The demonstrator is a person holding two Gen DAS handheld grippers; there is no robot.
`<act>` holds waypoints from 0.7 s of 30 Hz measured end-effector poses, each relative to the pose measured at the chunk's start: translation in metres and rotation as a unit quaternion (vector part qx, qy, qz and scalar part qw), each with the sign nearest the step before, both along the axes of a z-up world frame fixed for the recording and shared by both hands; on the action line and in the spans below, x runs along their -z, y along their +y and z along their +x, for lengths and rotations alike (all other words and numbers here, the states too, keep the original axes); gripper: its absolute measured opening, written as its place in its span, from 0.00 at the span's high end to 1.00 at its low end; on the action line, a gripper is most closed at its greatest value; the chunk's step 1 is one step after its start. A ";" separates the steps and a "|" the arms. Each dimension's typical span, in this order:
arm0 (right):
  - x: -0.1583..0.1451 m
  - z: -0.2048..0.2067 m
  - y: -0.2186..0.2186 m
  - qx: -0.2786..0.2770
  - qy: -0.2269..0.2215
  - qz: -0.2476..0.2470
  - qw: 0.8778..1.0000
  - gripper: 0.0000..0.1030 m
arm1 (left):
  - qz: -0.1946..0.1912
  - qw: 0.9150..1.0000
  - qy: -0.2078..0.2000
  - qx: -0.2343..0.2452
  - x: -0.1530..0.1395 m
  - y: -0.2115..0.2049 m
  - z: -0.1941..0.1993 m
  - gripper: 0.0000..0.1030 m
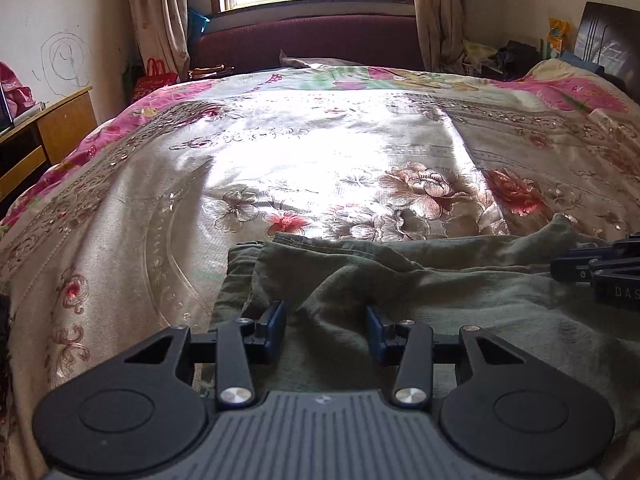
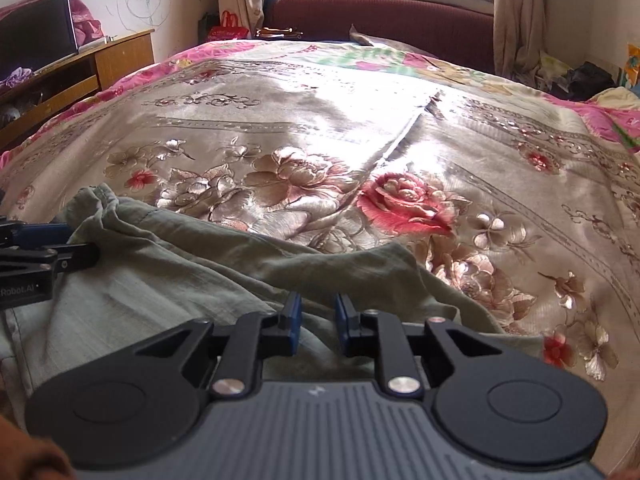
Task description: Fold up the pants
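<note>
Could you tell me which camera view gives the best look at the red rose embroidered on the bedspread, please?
The right wrist view: the red rose sits near the middle, large and sharp, just beyond the green pants. In the left wrist view it appears smaller, off to the right and in shade.

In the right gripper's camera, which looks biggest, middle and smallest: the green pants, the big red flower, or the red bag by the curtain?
1. Green pants, biggest, though nearest the camera.
2. Red flower.
3. Red bag, smallest, though farthest away.
</note>
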State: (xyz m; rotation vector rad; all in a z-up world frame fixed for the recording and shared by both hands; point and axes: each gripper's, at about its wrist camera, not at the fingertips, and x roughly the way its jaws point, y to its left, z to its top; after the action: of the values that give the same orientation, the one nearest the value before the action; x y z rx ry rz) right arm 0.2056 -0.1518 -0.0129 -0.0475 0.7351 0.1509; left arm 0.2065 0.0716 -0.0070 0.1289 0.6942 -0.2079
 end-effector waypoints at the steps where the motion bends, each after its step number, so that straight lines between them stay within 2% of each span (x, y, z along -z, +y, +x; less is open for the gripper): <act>1: -0.001 -0.003 -0.003 0.003 0.000 0.000 1.000 0.81 | 0.004 1.000 0.000 -0.001 -0.001 0.000 -0.002 0.44; 13: -0.027 -0.039 -0.033 0.035 -0.013 -0.006 0.999 0.80 | 0.030 1.000 0.001 -0.007 -0.013 0.005 -0.017 0.43; 15: -0.031 -0.049 -0.040 0.041 -0.014 -0.005 0.999 0.76 | 0.035 0.999 0.004 -0.001 -0.012 0.009 -0.021 0.43; 17: -0.033 -0.060 -0.051 0.048 -0.012 0.001 0.999 0.64 | 0.039 0.999 0.009 0.000 -0.010 0.016 -0.023 0.43; 21: -0.026 -0.086 -0.081 0.084 -0.001 0.036 0.996 0.63 | 0.036 0.999 0.008 -0.002 -0.010 0.026 -0.033 0.43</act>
State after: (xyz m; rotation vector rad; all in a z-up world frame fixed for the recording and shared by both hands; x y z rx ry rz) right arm 0.1201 -0.2327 0.0128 0.0816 0.7278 0.0172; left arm 0.1739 0.0973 0.0029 0.1940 0.7180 -0.1798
